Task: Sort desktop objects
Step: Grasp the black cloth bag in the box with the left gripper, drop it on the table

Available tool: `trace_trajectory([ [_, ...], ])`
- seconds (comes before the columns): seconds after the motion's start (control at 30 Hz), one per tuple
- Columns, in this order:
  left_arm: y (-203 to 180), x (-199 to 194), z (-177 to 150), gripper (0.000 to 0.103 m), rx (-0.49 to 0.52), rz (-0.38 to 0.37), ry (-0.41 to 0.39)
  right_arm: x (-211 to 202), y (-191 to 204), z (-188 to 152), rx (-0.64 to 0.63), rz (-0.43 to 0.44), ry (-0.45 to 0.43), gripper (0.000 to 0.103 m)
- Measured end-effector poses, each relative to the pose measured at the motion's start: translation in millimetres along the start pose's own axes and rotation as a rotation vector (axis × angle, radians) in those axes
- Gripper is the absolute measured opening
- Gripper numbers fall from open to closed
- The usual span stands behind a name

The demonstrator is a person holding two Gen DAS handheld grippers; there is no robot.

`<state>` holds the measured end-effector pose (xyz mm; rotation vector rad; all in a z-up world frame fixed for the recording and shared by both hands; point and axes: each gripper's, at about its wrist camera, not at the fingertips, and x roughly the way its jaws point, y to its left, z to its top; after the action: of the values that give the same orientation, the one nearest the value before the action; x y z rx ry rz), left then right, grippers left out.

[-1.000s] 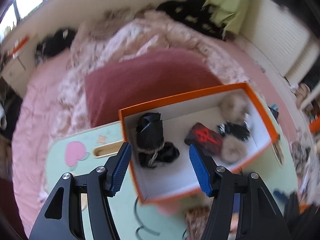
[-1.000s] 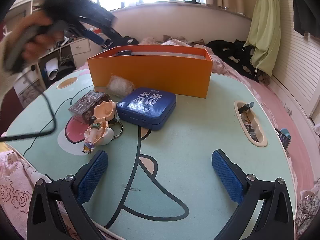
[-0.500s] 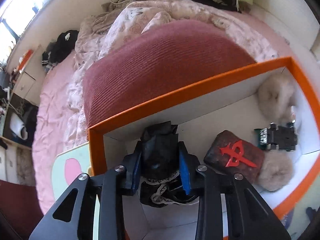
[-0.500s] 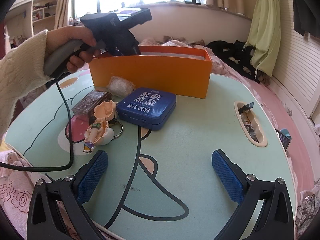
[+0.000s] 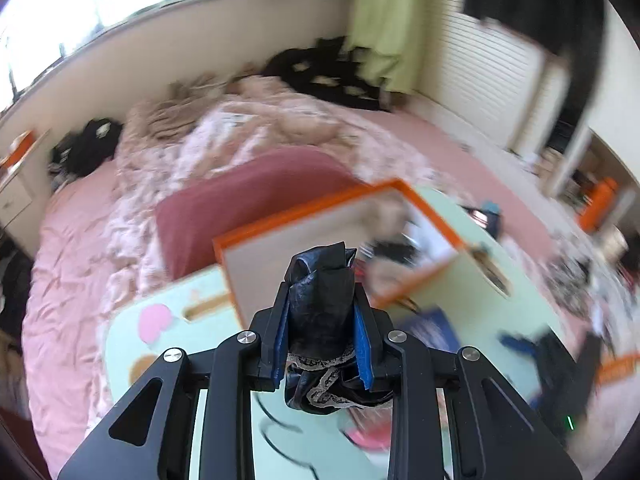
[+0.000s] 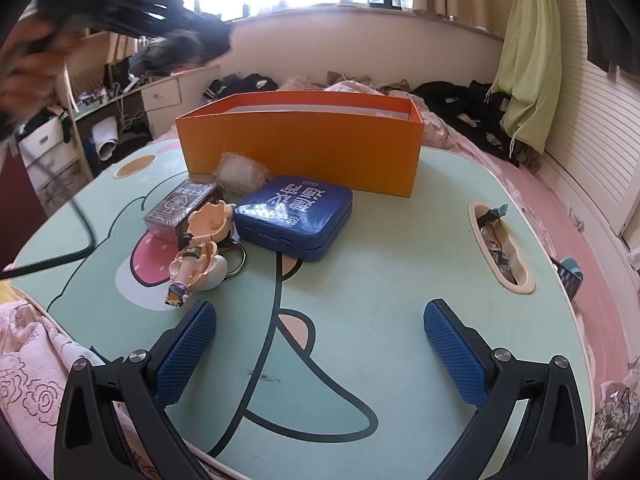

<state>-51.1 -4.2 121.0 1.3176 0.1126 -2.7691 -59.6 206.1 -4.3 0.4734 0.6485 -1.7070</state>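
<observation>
Left gripper point(image 5: 322, 316) jaws clenched on a black fabric bundle point(image 5: 320, 308) with lace trim, held clear above the orange box point(image 6: 300, 148) and table point(image 6: 380, 300). Right gripper point(image 6: 320, 344) jaws spread wide, nothing between them, hovering low over the near table edge.

On the table, in front of the box's near wall: blue tin point(image 6: 294, 216), a clear-wrapped card deck point(image 6: 182, 208) left of it, a small figurine with key ring point(image 6: 200, 252) lying just beside the tin, and a crinkled clear wrapper point(image 6: 240, 172) against the box. A slot point(image 6: 500, 248) at the table's right side holds small scraps. A black cable point(image 6: 76, 240) trails across the table's left edge.

Left wrist view heavily blurred; box contents show only as fuzzy pale and dark shapes. From the right wrist view the box interior is hidden behind its wall. Person's hand point(image 6: 28, 60) at upper left is a smear.
</observation>
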Motion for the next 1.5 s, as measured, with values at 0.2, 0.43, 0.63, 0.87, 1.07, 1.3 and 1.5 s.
trace_trajectory([
  [0.2,-9,20,-57,0.029,-0.043,0.031,0.077,0,0,0,0.001,0.000,-0.001,0.103],
  [0.43,3,63,-91,0.030,-0.160,-0.008,0.150,0,0,-1,0.001,-0.001,-0.002,0.103],
  [0.63,-5,52,-85,0.055,-0.165,-0.089,0.082,0,0,-1,0.002,-0.003,-0.002,0.103],
  [0.87,-1,26,-100,0.080,-0.159,0.129,0.024,0,-1,-1,0.002,-0.004,-0.003,0.103],
  [1.07,-4,15,-148,0.080,-0.216,0.066,0.033,1,-2,-1,0.004,-0.005,-0.002,0.103],
  [1.3,-37,46,-161,0.085,-0.155,0.111,0.075,0,-2,-2,0.004,-0.006,-0.002,0.103],
  [1.5,-52,52,-166,0.103,-0.138,0.098,0.020,1,-3,0,0.006,-0.009,0.000,0.103],
])
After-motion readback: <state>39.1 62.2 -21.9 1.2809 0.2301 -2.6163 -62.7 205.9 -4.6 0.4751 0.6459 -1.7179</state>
